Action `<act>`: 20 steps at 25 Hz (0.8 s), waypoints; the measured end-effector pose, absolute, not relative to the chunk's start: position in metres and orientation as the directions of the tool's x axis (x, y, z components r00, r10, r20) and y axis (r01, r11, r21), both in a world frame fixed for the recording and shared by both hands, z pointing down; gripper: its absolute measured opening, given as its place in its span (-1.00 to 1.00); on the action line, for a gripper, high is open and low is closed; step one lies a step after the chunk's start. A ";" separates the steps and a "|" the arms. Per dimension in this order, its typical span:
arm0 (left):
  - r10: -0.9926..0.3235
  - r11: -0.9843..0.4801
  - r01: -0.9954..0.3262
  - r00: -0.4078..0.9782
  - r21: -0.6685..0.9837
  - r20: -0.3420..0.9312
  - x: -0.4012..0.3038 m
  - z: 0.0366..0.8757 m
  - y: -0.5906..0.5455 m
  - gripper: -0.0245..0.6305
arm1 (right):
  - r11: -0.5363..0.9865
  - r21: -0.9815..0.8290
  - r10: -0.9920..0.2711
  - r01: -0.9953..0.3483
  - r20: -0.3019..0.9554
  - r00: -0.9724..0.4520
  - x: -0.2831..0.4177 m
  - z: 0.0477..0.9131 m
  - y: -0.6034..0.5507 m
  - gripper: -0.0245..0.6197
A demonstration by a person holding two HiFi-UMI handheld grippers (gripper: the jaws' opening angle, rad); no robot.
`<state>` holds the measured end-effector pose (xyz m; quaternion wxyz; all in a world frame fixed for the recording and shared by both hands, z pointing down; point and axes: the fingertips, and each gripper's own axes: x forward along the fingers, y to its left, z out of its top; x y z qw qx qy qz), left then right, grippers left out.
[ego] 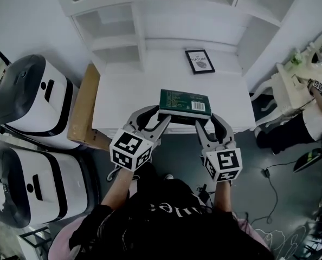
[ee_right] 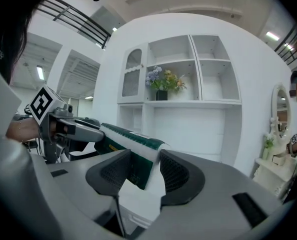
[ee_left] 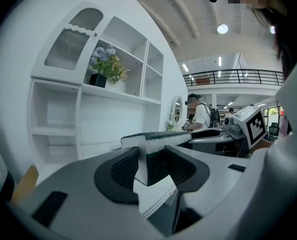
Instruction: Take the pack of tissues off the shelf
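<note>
A dark green pack of tissues [ego: 185, 103] with a white side is held level over the front edge of the white table [ego: 117, 99]. My left gripper [ego: 156, 118] is shut on its left end and my right gripper [ego: 208, 124] on its right end. In the left gripper view the pack's end [ee_left: 156, 141] sits between the dark pads of the left gripper [ee_left: 147, 168], with the right gripper [ee_left: 223, 134] beyond it. In the right gripper view the right gripper [ee_right: 141, 171] clamps the pack [ee_right: 131, 141], and the left gripper [ee_right: 63, 126] holds the far end.
A white shelf unit [ego: 123, 37] stands behind the table, with a framed picture [ego: 199, 61] on the tabletop. A vase of flowers [ee_left: 106, 66] sits on a shelf. A cardboard box [ego: 85, 107] and two white machines [ego: 31, 99] stand left; a white chair [ego: 307, 69] right.
</note>
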<state>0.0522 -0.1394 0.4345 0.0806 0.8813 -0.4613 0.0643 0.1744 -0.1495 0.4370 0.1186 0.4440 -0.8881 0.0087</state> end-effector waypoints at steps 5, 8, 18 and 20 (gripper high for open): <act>-0.810 -0.555 -0.828 0.559 0.080 0.178 0.063 0.430 -0.127 -0.40 | 0.609 0.090 -0.786 -0.788 0.208 -0.583 0.185 0.432 -0.138 -0.28; -0.813 -0.553 -0.830 0.557 0.074 0.173 0.068 0.427 -0.122 -0.40 | 0.609 0.091 -0.787 -0.788 0.200 -0.584 0.190 0.430 -0.133 -0.28; -0.819 -0.544 -0.836 0.547 0.066 0.173 0.069 0.422 -0.118 -0.40 | 0.614 0.090 -0.784 -0.784 0.186 -0.592 0.191 0.425 -0.129 -0.28; -0.820 -0.543 -0.837 0.546 0.066 0.175 0.070 0.422 -0.118 -0.40 | 0.615 0.089 -0.783 -0.784 0.188 -0.593 0.192 0.425 -0.129 -0.28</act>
